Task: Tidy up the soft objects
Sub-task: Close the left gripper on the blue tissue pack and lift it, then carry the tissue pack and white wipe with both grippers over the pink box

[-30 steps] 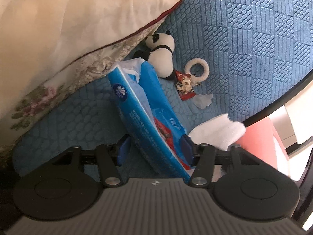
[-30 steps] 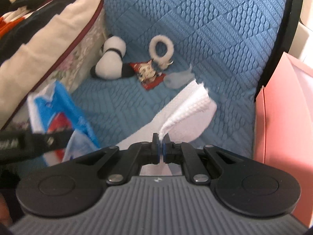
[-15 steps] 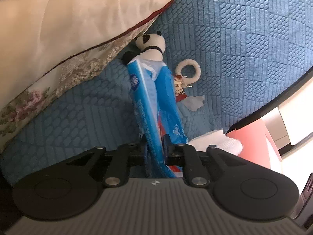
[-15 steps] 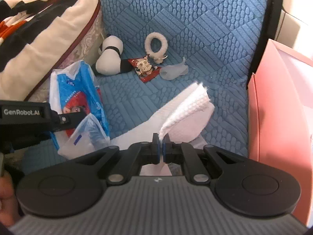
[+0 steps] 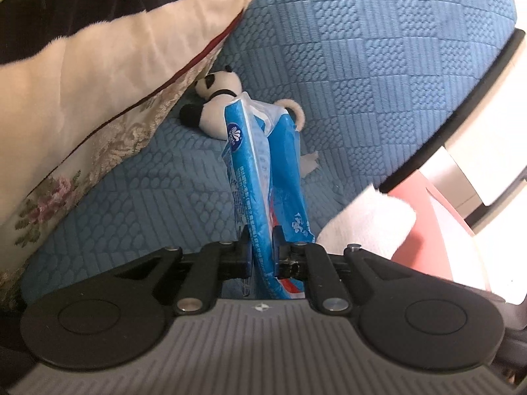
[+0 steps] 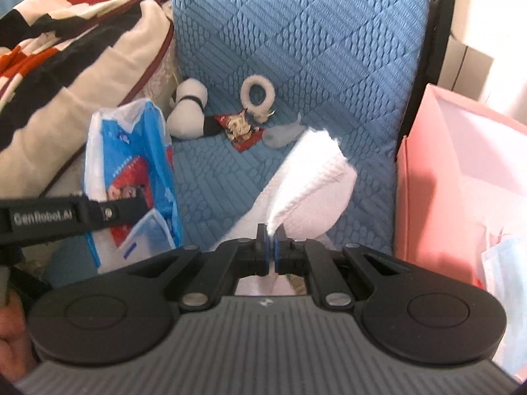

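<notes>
My left gripper (image 5: 262, 250) is shut on a blue tissue pack (image 5: 260, 164) and holds it lifted over the blue quilted sofa seat (image 5: 158, 181). The pack also shows in the right wrist view (image 6: 128, 164), with the left gripper's finger across it. My right gripper (image 6: 272, 253) is shut on the edge of a white towel (image 6: 309, 177), which also shows in the left wrist view (image 5: 369, 220). A panda plush (image 5: 214, 105) lies by the cushion; it shows in the right wrist view (image 6: 187, 115) too.
A cream floral cushion (image 5: 98, 98) and a striped blanket (image 6: 66, 33) fill the left. A white fluffy ring (image 6: 258, 93), a red packet (image 6: 240, 128) and a small grey scrap (image 6: 280, 133) lie on the seat. A pink box (image 6: 461, 181) stands at the right.
My left gripper closed on the tissue pack and lifted it off the seat. My right gripper kept its hold on the towel and pulled back a little.
</notes>
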Available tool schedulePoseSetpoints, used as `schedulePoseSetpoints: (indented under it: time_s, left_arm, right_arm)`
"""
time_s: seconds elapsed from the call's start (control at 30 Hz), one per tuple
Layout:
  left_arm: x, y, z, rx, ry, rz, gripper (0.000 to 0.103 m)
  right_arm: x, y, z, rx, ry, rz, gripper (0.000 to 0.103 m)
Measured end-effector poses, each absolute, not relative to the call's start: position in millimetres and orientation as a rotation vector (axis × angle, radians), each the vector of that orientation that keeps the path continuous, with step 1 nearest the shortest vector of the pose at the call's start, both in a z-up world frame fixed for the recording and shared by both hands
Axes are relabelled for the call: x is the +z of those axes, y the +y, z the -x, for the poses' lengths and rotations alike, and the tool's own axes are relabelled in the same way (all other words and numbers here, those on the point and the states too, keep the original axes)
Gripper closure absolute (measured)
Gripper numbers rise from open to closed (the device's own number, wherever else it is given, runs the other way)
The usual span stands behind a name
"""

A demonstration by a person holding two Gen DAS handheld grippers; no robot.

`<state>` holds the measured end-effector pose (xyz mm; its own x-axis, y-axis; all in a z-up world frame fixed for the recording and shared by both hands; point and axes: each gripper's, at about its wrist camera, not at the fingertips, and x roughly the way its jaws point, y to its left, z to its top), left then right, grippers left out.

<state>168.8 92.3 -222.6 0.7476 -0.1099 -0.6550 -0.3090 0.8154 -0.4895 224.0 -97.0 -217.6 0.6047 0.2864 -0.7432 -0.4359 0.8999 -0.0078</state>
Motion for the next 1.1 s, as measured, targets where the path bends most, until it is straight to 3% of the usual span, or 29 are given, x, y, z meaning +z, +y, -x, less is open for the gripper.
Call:
schedulePoseSetpoints:
  time_s: [0.57, 1.1]
  left_arm:
    - [-197.1, 60.7, -132.3, 0.087, 0.767, 0.568, 0.091]
    - [-138.1, 26.5, -115.1, 0.033, 0.784, 0.507, 0.091]
  right_arm:
    - [-200.1, -135.6, -181.5, 0.397, 0.856, 0.166, 0.096]
    - [-137.9, -173.1, -155.6, 0.371, 0.808, 0.101, 0.096]
